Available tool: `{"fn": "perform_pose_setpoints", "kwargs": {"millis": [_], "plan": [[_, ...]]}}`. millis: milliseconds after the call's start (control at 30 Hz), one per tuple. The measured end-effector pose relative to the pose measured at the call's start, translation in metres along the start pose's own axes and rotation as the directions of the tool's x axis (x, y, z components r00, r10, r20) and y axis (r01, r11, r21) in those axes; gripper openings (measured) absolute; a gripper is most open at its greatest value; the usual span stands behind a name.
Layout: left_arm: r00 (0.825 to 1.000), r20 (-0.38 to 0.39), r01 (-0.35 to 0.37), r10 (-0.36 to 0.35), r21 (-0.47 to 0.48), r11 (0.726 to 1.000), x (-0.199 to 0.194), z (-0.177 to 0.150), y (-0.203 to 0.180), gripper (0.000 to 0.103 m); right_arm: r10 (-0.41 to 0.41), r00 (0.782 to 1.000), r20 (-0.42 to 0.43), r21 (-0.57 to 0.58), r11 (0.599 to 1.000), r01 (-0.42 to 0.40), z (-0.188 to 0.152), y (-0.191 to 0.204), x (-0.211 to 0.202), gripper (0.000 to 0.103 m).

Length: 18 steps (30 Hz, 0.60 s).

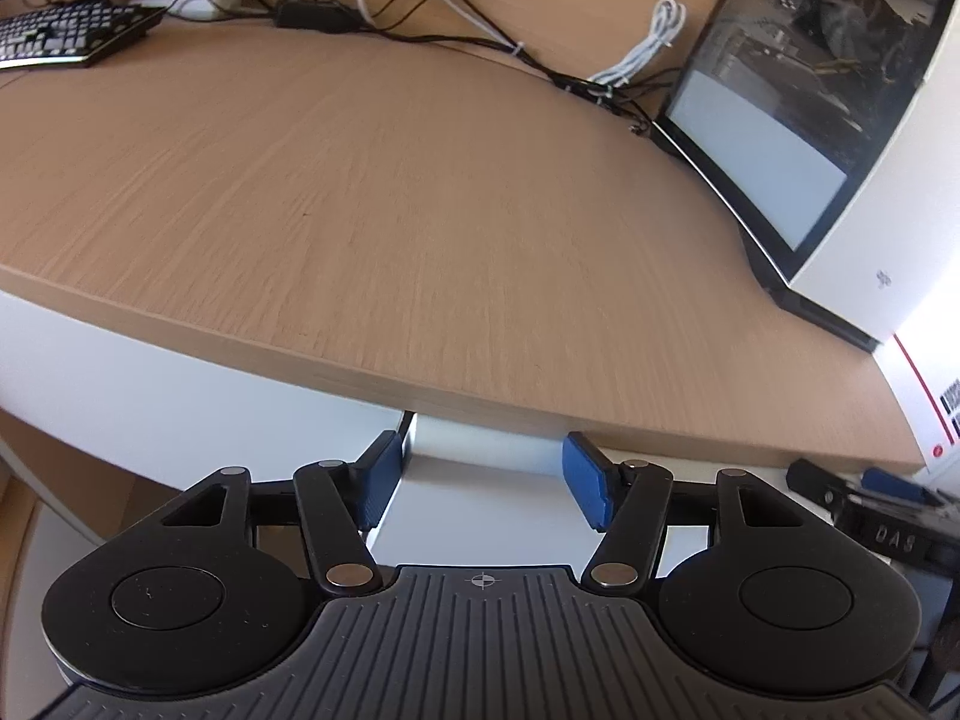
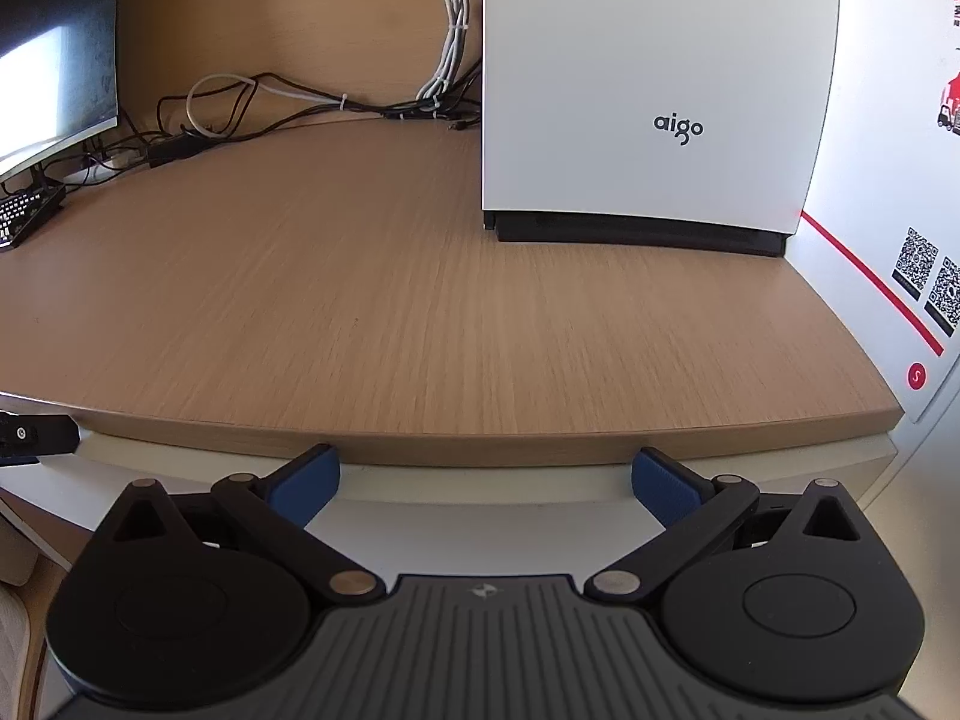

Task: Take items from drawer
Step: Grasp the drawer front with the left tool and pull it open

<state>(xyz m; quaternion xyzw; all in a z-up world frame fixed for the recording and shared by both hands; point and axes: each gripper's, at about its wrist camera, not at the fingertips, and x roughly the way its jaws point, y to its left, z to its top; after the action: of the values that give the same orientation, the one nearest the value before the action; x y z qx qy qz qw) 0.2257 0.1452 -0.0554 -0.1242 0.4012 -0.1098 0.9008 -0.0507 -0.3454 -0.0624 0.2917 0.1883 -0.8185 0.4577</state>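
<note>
My left gripper (image 1: 483,468) stands open just below the front edge of the wooden desk (image 1: 390,210). Nothing is between its blue pads (image 1: 379,480); behind the gap lies the white drawer front (image 1: 480,492), with a vertical seam to its left. My right gripper (image 2: 486,477) is open wide in front of the same white drawer front (image 2: 480,519), under the desk edge (image 2: 480,444), and holds nothing. One blue pad (image 1: 894,483) of the right gripper shows at the right edge of the left wrist view. No items from the drawer are in view.
A white aigo computer case (image 2: 654,90) with a glass side (image 1: 798,96) stands at the back right of the desk. A white box with QR codes (image 2: 912,264) lies beside it. A keyboard (image 1: 60,36), tangled cables (image 1: 420,6) and a monitor (image 2: 54,60) fill the back left.
</note>
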Motion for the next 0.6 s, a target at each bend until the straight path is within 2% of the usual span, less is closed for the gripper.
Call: {"fn": "perform_pose_setpoints", "kwargs": {"millis": [433,533,567,600], "plan": [[1.000,-0.004,0.029,-0.029,0.075,0.997,-0.005,-0.006,0.000,0.062,0.009,0.997,-0.081,-0.015,1.000,-0.011,0.003,0.004,-0.004,0.103],[0.999,-0.003,0.039,-0.039,0.043,0.998,-0.006,-0.003,0.006,0.060,-0.042,0.997,-0.063,-0.129,0.991,0.034,-0.008,0.020,-0.002,0.103],[0.999,-0.002,0.038,-0.038,0.021,0.999,-0.006,-0.003,0.008,0.055,-0.047,0.998,-0.052,-0.138,0.990,0.040,-0.010,0.021,-0.002,0.103],[0.999,0.001,0.033,-0.033,0.002,0.999,-0.007,-0.002,0.010,0.054,-0.038,0.998,-0.042,-0.133,0.991,0.032,-0.010,0.021,-0.002,0.103]]}}
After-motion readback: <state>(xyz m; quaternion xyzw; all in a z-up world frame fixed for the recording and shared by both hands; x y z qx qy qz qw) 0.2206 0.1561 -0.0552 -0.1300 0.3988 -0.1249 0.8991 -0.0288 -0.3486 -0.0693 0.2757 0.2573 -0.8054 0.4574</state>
